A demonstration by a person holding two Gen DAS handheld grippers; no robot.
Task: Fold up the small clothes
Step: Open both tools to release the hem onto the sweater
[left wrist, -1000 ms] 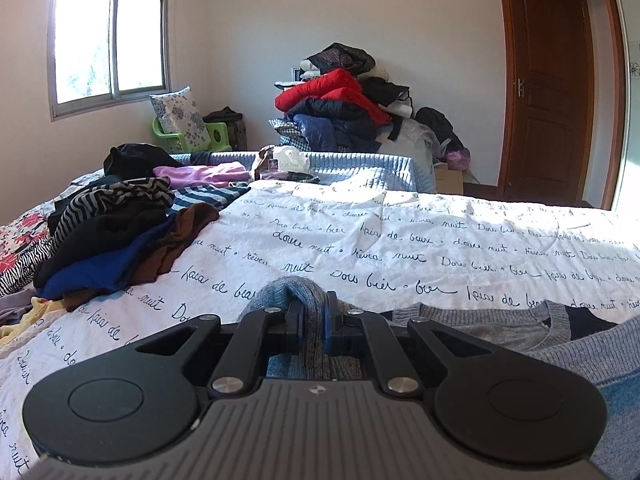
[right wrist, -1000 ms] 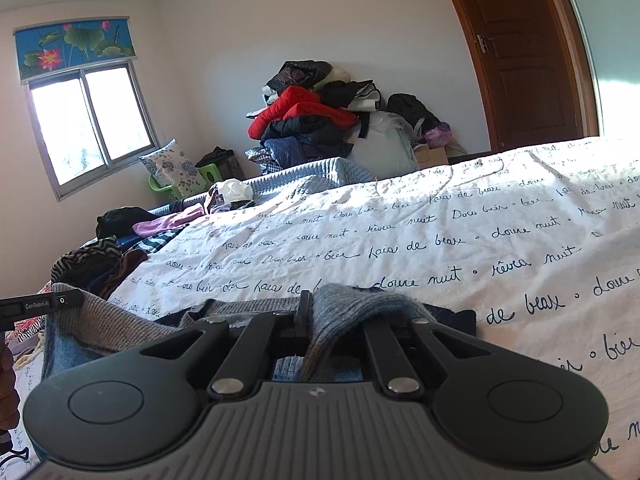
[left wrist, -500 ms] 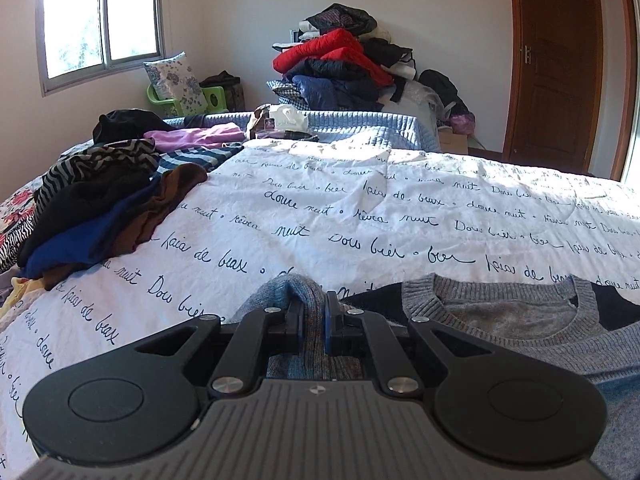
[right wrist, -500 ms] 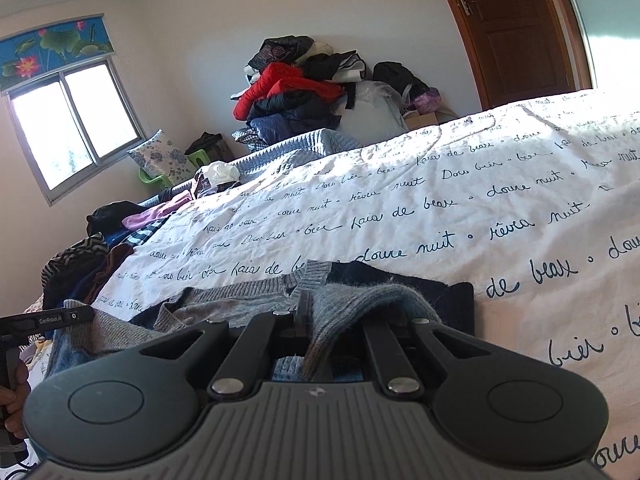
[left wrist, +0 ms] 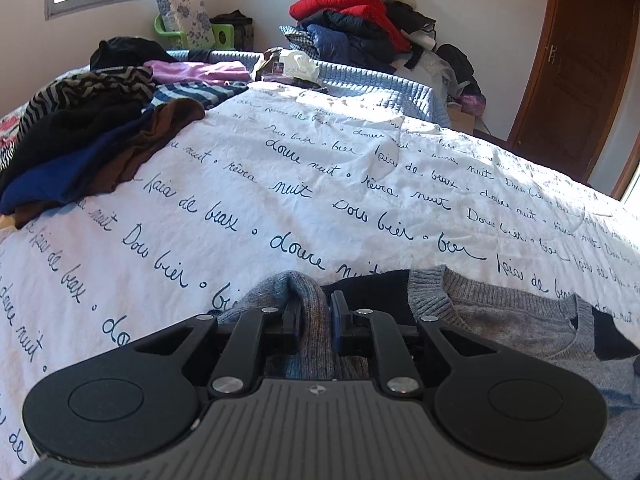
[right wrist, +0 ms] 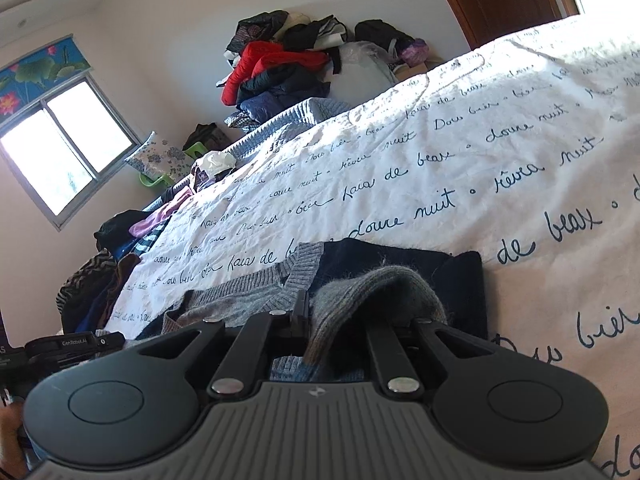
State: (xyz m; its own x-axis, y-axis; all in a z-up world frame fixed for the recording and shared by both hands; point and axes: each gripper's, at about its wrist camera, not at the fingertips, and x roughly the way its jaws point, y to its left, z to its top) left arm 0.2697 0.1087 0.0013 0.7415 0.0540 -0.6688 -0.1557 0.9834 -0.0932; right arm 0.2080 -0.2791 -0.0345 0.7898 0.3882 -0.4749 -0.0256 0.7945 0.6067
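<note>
A grey knit sweater [left wrist: 500, 320] with navy panels lies on the white bedspread [left wrist: 280, 160] printed with blue script, its neckline facing me. My left gripper [left wrist: 315, 312] has a raised fold of the sweater's shoulder between its fingers. Its jaws are opening, and the knit still fills the gap and touches both pads. In the right wrist view the sweater [right wrist: 240, 296] spreads away to the left. My right gripper [right wrist: 348, 316] is shut on the other shoulder fold. That fold drapes over and hides the right finger.
Several dark and striped garments [left wrist: 80, 140] are piled on the bed's left side. A heap of jackets [left wrist: 352, 20] rises past the far end. A brown door [left wrist: 580, 80] stands at the right. The bedspread [right wrist: 480, 140] stretches flat beyond the sweater.
Both grippers have sunk toward the bed and tipped downward, laying the sweater's shoulders onto the bedspread. The left jaws have widened around the fold. The right view has rolled.
</note>
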